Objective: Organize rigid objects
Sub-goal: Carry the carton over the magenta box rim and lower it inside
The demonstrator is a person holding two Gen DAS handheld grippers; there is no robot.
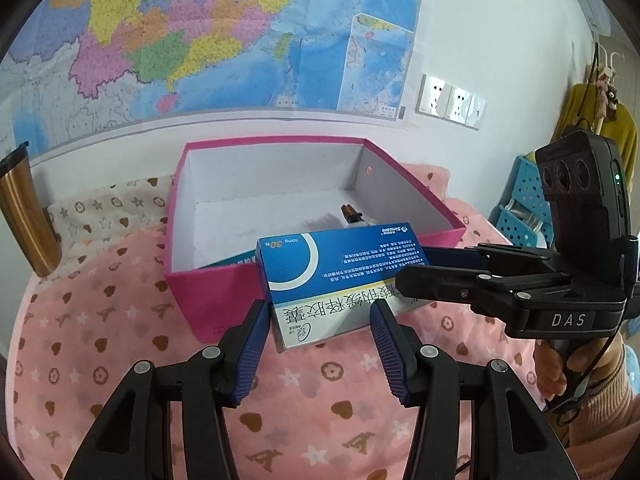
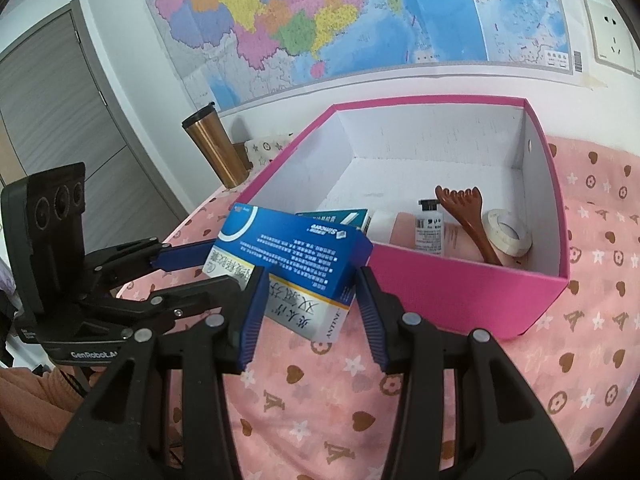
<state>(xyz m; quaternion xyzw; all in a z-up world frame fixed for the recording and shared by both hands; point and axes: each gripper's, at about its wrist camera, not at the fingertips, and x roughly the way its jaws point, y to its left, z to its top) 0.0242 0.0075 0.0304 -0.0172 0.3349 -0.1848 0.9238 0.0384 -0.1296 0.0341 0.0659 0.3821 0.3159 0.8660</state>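
Pink storage box [image 2: 460, 284] sits open on the patterned pink cloth [image 2: 400, 400]; just before its near wall the blue-and-white medicine carton [image 2: 296, 264] hangs tilted, long axis crosswise. Both grippers slant downward, left gripper [image 1: 320, 344] and right gripper [image 2: 308, 312], each partly open with jaws pinching a carton end. Only the right wrist view shows the brown scraper [image 2: 468, 220], small bottle [image 2: 430, 228] and tape roll [image 2: 506, 232] inside.
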